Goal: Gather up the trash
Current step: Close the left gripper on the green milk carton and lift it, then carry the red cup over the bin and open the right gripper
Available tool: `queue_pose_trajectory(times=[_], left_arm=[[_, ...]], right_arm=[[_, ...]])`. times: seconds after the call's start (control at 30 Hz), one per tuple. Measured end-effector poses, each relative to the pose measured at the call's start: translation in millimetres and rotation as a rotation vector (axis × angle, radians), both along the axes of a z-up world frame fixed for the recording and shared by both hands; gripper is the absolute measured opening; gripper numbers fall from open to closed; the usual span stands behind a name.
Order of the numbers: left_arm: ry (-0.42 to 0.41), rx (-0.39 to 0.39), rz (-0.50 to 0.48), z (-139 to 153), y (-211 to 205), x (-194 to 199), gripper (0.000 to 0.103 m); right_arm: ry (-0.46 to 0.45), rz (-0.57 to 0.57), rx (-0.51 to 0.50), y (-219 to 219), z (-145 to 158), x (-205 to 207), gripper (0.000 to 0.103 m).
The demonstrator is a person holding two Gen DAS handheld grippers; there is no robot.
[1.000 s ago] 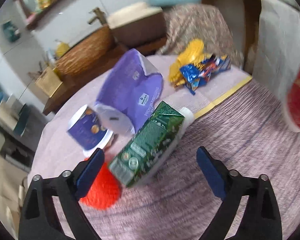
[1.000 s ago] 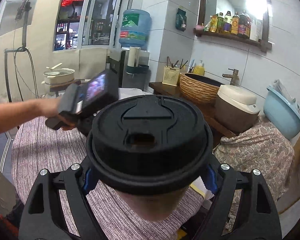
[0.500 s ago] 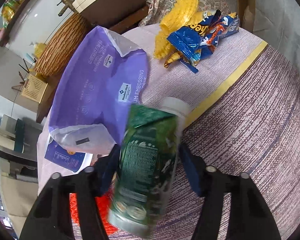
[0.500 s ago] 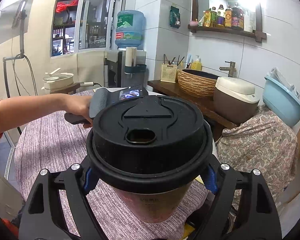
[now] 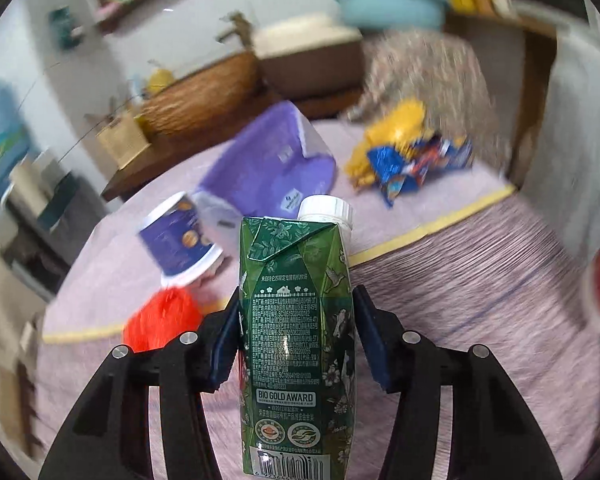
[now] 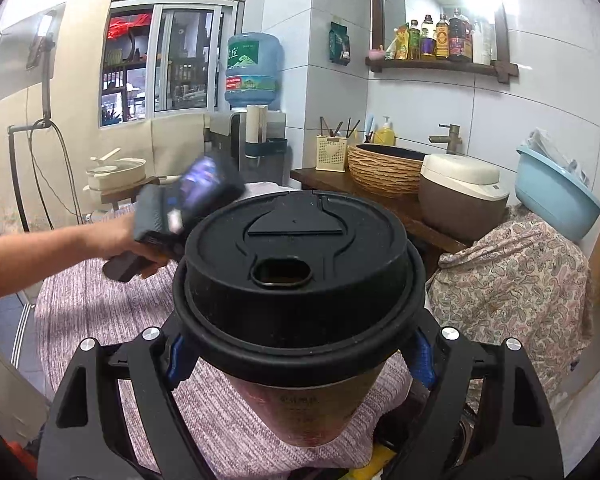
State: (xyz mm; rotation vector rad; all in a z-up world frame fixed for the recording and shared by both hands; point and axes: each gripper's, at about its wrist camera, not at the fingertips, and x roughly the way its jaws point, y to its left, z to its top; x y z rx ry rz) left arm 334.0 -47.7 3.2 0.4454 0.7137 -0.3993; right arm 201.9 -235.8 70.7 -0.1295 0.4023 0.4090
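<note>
My left gripper [image 5: 296,300] is closing its jaws on a green drink carton [image 5: 296,344] with a white cap, and both blue pads press its sides. The carton stands upright, lifted off the striped tablecloth [image 5: 480,280]. Behind it lie a purple plastic bag [image 5: 268,164], a tipped purple cup [image 5: 176,240], a red fuzzy lump [image 5: 160,320] and blue and yellow snack wrappers [image 5: 408,160]. My right gripper [image 6: 300,356] is shut on a paper cup [image 6: 308,412] with a black lid [image 6: 296,264]. A person's hand [image 6: 140,248] holds the left gripper's handle at the left of the right wrist view.
A woven basket [image 6: 384,172], a rice cooker [image 6: 460,196] and a blue basin [image 6: 552,196] stand on the counter behind the table. A paisley cloth [image 6: 512,272] drapes something at the right. A water dispenser [image 6: 252,80] is by the window.
The left gripper's jaws came in around the lying green carton, closed on it and raised it upright. The right gripper keeps hold of the lidded cup.
</note>
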Motion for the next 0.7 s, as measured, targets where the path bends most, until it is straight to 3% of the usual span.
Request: queue_pose_trajectory(times=[0.23,0.53,0.7], left_arm=[[-0.071,-0.209,0.082,21.1,25.3,-58.0,0.053],[-0.133,-0.337,0.099,41.8,8.1,-130.4,0.053],[-0.180,-0.357,0.081,43.9,-15.9,-165.2,0.053]], right_arm=[[-0.006,0.005,0.041,-5.0,-5.9,-19.0,0.081],[-0.027,-0.014,0.064,-17.9,-8.5,-50.9,0.081],[-0.024,-0.056,0.087,-36.9,-15.0,-68.6,0.081]])
